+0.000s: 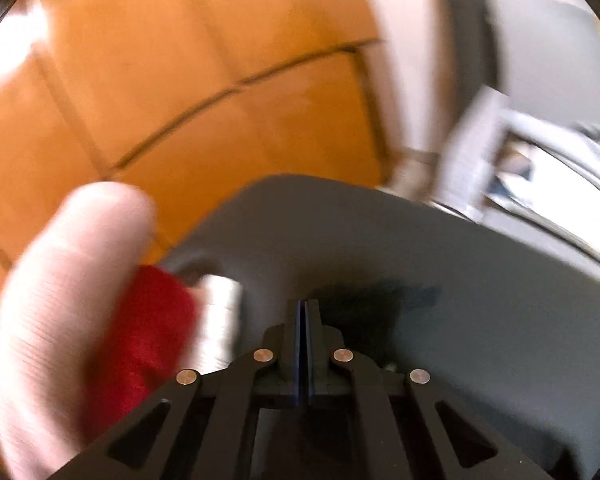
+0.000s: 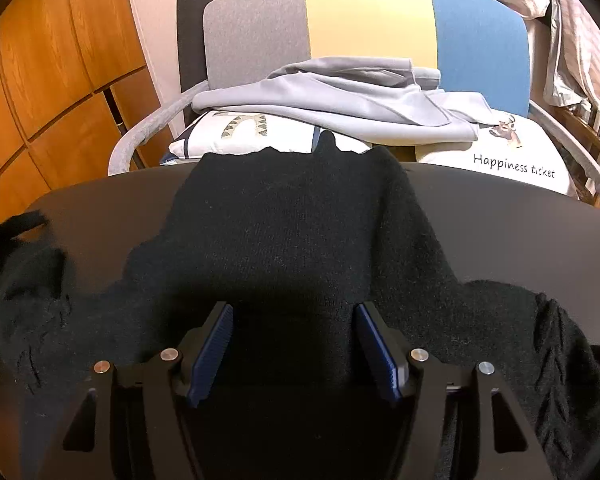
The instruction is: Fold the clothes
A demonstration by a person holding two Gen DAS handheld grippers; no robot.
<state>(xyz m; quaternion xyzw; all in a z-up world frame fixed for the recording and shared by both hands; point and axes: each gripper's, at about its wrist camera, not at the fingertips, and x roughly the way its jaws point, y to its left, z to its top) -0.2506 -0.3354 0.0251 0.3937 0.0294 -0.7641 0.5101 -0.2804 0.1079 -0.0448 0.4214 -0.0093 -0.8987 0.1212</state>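
The left gripper point(image 1: 305, 308) has its two blue-lined fingers pressed flat together with nothing between them, pointing down at the edge of the dark grey table point(image 1: 480, 280). The left wrist view is blurred. At its 8 o'clock a pale, soft shape point(image 1: 60, 300) and something red point(image 1: 148, 328) sit close to the lens, with a small silvery object point(image 1: 220, 300) just beside the red; what they are cannot be told. A dark smudge of the black sweater point(image 1: 360, 304) lies on the table just past the fingertips, toward 3 o'clock. Wooden cabinet panels point(image 1: 180, 80) fill the upper left.

The right gripper point(image 2: 296, 340) stands wide, its blue ribbed pads point(image 2: 214, 348) well apart and hovering over the sweater point(image 2: 284, 240) without pinching it. The sweater is spread across the table point(image 2: 520, 232), its body running from the gripper toward 12 o'clock, where its far edge hangs at the table's rim. One sleeve trails to 9 o'clock and looks rumpled; the other runs to 4 o'clock and off the near side.

Beyond the table, at 12 o'clock, stands a chair point(image 2: 364, 12) with a grey, yellow and blue back. On its seat lies a printed cushion point(image 2: 512, 160) reading "Happiness ticket", and on that a folded light grey garment point(image 2: 340, 100). Wooden cabinets point(image 2: 40, 80) stand at 10 o'clock.
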